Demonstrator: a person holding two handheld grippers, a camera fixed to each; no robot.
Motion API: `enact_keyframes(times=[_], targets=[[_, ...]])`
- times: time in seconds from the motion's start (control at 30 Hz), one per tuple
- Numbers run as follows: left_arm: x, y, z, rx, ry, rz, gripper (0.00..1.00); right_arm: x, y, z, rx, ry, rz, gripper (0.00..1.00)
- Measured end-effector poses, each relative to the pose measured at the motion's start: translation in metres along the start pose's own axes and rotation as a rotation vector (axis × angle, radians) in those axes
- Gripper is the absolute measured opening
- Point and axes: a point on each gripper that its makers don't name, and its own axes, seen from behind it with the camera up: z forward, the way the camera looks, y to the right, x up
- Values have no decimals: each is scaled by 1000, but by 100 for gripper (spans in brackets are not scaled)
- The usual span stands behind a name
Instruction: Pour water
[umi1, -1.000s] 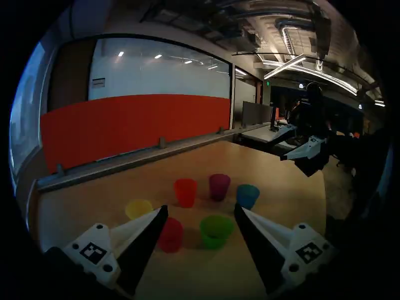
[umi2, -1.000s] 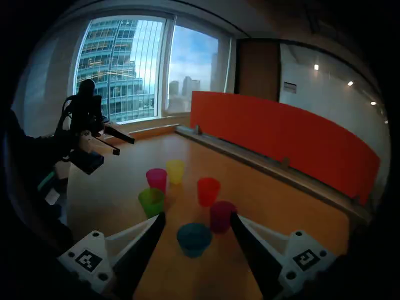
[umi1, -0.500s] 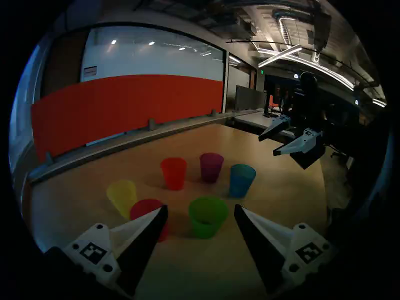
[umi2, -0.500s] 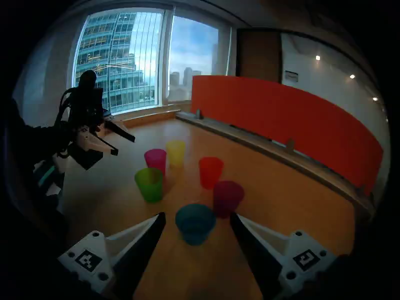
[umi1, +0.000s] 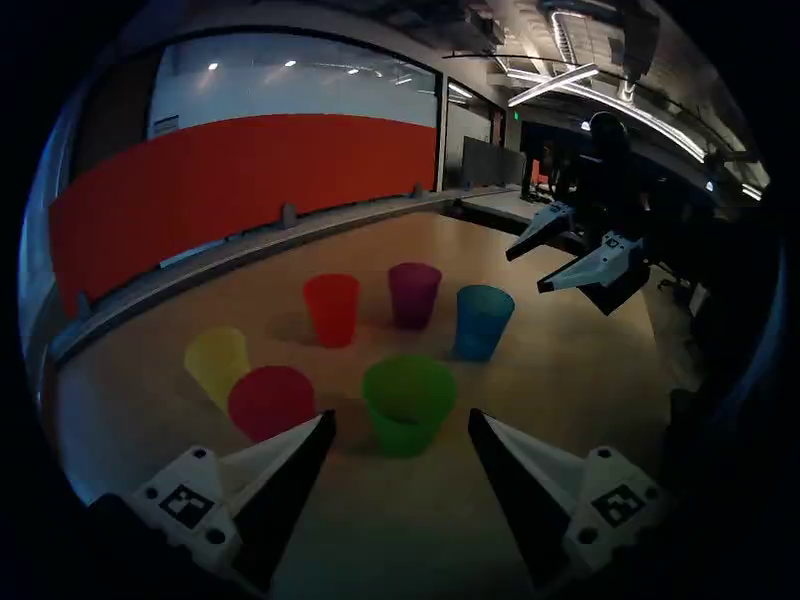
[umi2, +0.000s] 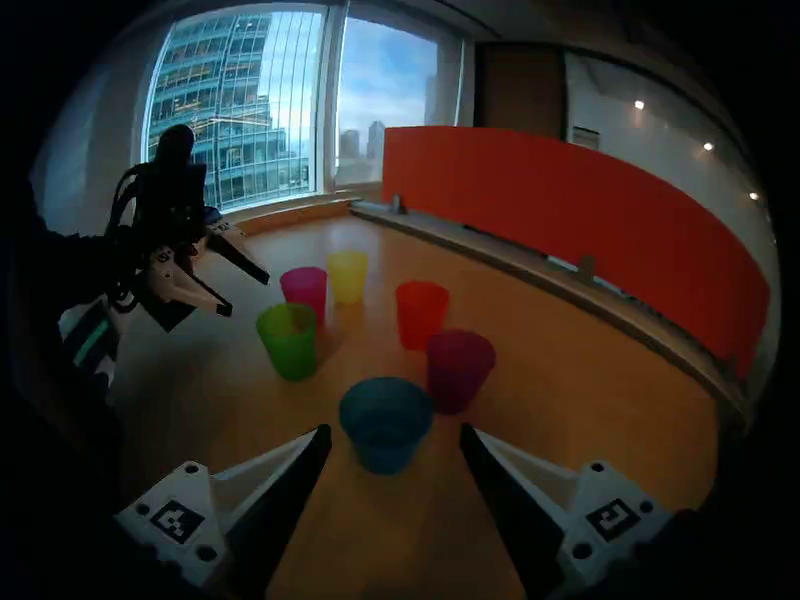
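Several coloured plastic cups stand upright in a cluster on a wooden table (umi1: 590, 380). In the left gripper view a green cup (umi1: 408, 402) is nearest, with a red cup (umi1: 270, 400), yellow cup (umi1: 217, 362), orange cup (umi1: 331, 308), purple cup (umi1: 414, 294) and blue cup (umi1: 482, 320) around it. My left gripper (umi1: 400, 418) is open just short of the green cup. In the right gripper view my right gripper (umi2: 393, 430) is open in front of the blue cup (umi2: 385, 422). The purple cup (umi2: 459, 369) and green cup (umi2: 288, 339) stand behind it. No cup is held.
Each gripper sees the other across the cups: the right gripper (umi1: 560, 255) and the left gripper (umi2: 247, 296), both open and held above the table. A red partition (umi1: 230, 170) runs along the table's far edge. Tall windows (umi2: 250, 110) lie beyond.
Both grippers have come lower and closer to the cups, which look larger now. The cups have not moved. Both stay open.
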Motion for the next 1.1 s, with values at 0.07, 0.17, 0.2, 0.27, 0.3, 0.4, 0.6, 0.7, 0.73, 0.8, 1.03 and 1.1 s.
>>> enact_keyframes(times=[0.07, 0.17, 0.2, 0.27, 0.3, 0.4, 0.6, 0.7, 0.73, 0.8, 1.03, 1.1], targets=[[-3, 0, 4, -2, -11, 5, 98, -3, 0, 4, 0, -7, -6, 100], [-10, 1, 10, -5, -31, 12, 99, -7, 0, 9, 2, -17, -13, 100], [-11, 1, 12, -6, -37, 15, 99, -9, 0, 10, 3, -20, -14, 100], [-15, 1, 16, -8, -49, 20, 99, -11, 0, 14, 5, -25, -17, 100], [-17, 1, 18, -9, -53, 21, 99, -12, 0, 15, 6, -27, -17, 100], [-21, 2, 25, -11, -65, 26, 98, -16, 0, 21, 10, -35, -16, 100], [-26, 2, 35, -17, -80, 29, 99, -22, -2, 33, 20, -48, -13, 100], [-27, 2, 40, -18, -84, 30, 99, -24, -3, 38, 25, -56, -16, 100], [-27, 2, 41, -19, -85, 32, 99, -25, -3, 40, 26, -59, -18, 100], [-26, 2, 44, -21, -86, 35, 99, -26, -4, 44, 28, -64, -21, 100], [-22, 2, 53, -24, -86, 38, 99, -26, -8, 55, 39, -71, -27, 100], [-21, 2, 55, -26, -84, 37, 99, -26, -8, 58, 42, -71, -26, 100]])
